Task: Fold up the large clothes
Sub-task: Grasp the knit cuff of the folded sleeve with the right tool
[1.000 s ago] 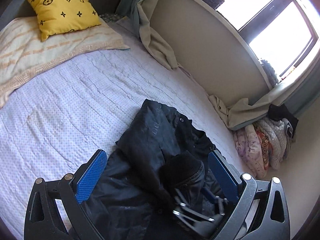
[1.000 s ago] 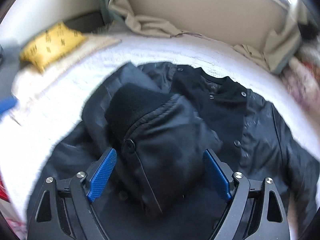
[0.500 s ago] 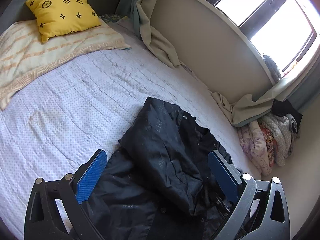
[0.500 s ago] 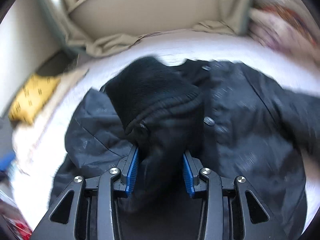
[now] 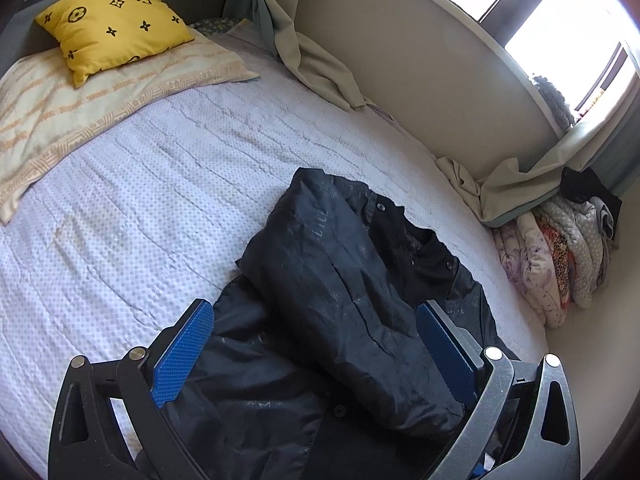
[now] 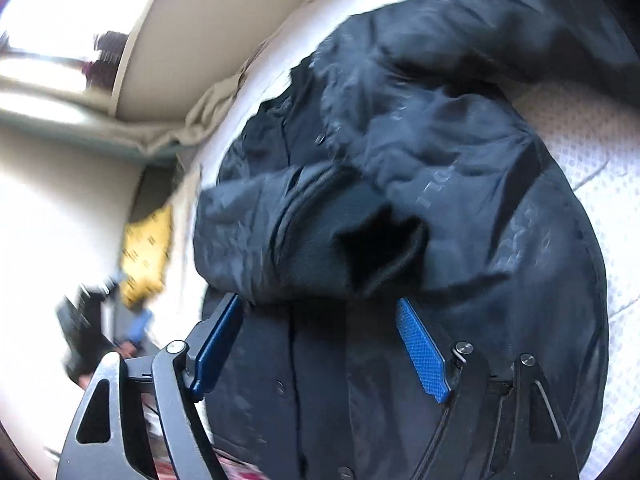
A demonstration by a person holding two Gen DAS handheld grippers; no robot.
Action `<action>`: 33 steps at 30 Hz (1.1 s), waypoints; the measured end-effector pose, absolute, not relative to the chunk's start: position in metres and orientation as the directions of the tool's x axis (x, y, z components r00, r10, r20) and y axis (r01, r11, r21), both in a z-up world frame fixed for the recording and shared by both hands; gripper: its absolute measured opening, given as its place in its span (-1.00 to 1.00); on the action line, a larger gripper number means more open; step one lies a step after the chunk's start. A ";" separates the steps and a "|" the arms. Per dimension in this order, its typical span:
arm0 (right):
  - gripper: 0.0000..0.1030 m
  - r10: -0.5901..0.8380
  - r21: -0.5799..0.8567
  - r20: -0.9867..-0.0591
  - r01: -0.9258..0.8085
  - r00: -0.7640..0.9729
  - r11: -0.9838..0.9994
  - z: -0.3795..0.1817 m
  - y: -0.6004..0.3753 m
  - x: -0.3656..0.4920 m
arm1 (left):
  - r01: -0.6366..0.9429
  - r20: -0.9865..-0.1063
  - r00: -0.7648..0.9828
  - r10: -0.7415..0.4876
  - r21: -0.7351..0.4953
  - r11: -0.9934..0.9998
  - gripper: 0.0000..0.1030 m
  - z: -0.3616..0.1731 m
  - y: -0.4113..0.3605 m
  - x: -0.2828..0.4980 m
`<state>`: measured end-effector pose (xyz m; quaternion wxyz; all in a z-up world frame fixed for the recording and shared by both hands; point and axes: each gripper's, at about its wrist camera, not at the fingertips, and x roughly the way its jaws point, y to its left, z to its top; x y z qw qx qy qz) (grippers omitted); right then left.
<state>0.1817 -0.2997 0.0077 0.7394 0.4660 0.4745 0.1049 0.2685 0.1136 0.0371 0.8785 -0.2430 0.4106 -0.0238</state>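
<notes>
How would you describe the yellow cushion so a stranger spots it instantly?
Start at the bed with its white dotted cover. At its head lies a cream striped pillow; the yellow cushion rests on it. It alone is bright yellow with black flower-like motifs.
</notes>
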 end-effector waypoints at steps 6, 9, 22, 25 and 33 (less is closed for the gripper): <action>0.20 0.633 0.784 -0.620 0.326 0.463 0.528 -0.011 -0.304 0.224 | -0.153 -0.721 0.647 -0.249 -0.442 0.884 0.99 0.034 0.106 0.273; -0.08 0.636 0.776 -0.628 0.298 0.448 0.556 -0.014 -0.298 0.244 | -0.157 -0.730 0.638 -0.245 -0.436 0.886 0.99 0.031 0.103 0.276; -0.64 0.436 0.542 -0.730 0.057 0.527 0.838 0.021 -0.291 0.311 | -0.190 -0.793 0.593 -0.140 -0.307 0.933 0.99 0.013 0.093 0.295; -0.64 0.409 0.504 -0.751 0.050 0.519 0.862 0.020 -0.288 0.312 | -0.199 -0.807 0.587 -0.064 -0.221 0.955 0.99 0.010 0.087 0.305; -0.64 0.272 0.356 -0.770 0.034 0.577 0.934 0.025 -0.296 0.319 | -0.078 -0.812 0.570 0.126 0.099 0.992 0.99 -0.011 0.046 0.345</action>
